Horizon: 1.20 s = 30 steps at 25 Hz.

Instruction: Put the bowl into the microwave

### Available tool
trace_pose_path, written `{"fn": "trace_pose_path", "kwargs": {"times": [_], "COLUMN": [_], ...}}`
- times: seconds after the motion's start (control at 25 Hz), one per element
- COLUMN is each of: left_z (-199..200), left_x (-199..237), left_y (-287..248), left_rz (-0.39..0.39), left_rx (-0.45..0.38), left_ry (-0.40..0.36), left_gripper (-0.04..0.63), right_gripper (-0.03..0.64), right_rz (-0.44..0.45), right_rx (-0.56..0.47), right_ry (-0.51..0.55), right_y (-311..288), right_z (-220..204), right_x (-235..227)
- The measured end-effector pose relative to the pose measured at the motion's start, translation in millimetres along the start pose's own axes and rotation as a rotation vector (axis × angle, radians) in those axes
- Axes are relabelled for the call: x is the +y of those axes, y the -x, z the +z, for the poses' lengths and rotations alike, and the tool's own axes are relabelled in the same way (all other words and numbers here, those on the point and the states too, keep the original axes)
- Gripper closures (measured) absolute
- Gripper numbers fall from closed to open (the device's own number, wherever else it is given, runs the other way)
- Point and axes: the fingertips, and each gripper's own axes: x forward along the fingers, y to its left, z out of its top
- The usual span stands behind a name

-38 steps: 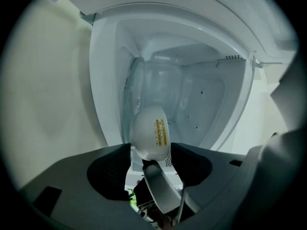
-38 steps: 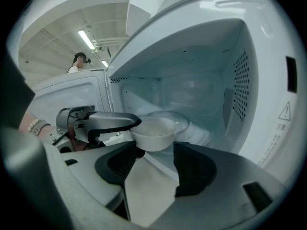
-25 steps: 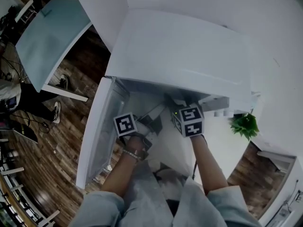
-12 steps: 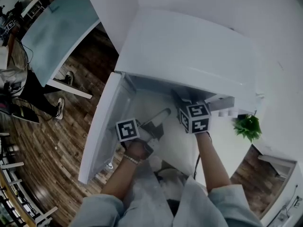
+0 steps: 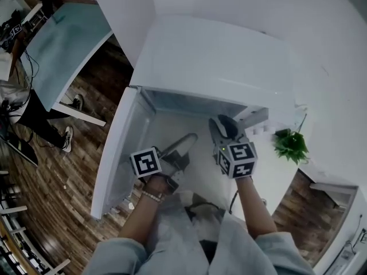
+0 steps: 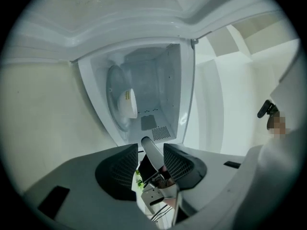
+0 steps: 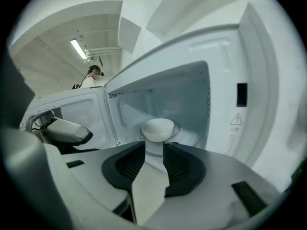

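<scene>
- Wood-plank floor (image 5: pixel 74 171) with a teal-topped table (image 5: pixel 63 44) at far left; a white counter (image 5: pixel 275 176) carries a white microwave (image 5: pixel 218 56) and a small green plant (image 5: pixel 291 145).
- Microwave door (image 5: pixel 117 153) swung fully open to the left.
- White bowl (image 7: pixel 158 128) sits upright on the turntable inside the cavity, touched by neither tool.
- Left gripper (image 6: pixel 151 152) held level before the opening. Its jaws have just been closing and now stand at a narrow gap, pressing on nothing; only part of the other gripper shows beyond them.
- Right gripper (image 7: pixel 154 147) tilted down toward the cavity. Its jaws have also just been closing and are narrow, with nothing between them.
</scene>
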Motion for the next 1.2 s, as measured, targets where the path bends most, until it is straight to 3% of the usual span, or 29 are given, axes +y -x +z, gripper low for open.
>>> {"fn": "trace_pose_path", "kwargs": {"times": [0.16, 0.36, 0.56, 0.92, 1.08, 1.2], "left_z": [-6.5, -14.3, -16.0, -22.9, -28.2, -30.9], "left_x": [-21.4, -44.3, -66.3, -113.2, -124.9, -132.5], "left_y": [0.3, 2.9, 9.2, 24.2, 30.2, 33.9], "left_rz": [-0.011, 0.002, 0.006, -0.012, 0.006, 0.02], "left_rx": [0.016, 0.027, 0.006, 0.0, 0.006, 0.001], "left_ry": [-0.083, -0.211, -0.291, -0.458, -0.566, -0.599], "left_gripper": [0.465, 0.542, 0.603, 0.604, 0.604, 0.6], "right_gripper": [0.529, 0.604, 0.614, 0.615, 0.615, 0.615], "right_rz": [-0.015, -0.023, -0.008, 0.039, 0.055, 0.057], "right_rx": [-0.038, -0.088, -0.135, -0.221, -0.238, -0.252], "right_ry": [-0.026, -0.042, -0.03, 0.003, 0.036, 0.046], "right_y": [28.5, 59.2, 85.6, 130.3, 145.6, 154.6], "right_z": [4.0, 11.6, 24.9, 49.6, 59.4, 67.0], "right_x": [0.3, 4.7, 16.3, 36.5, 43.7, 44.2]}}
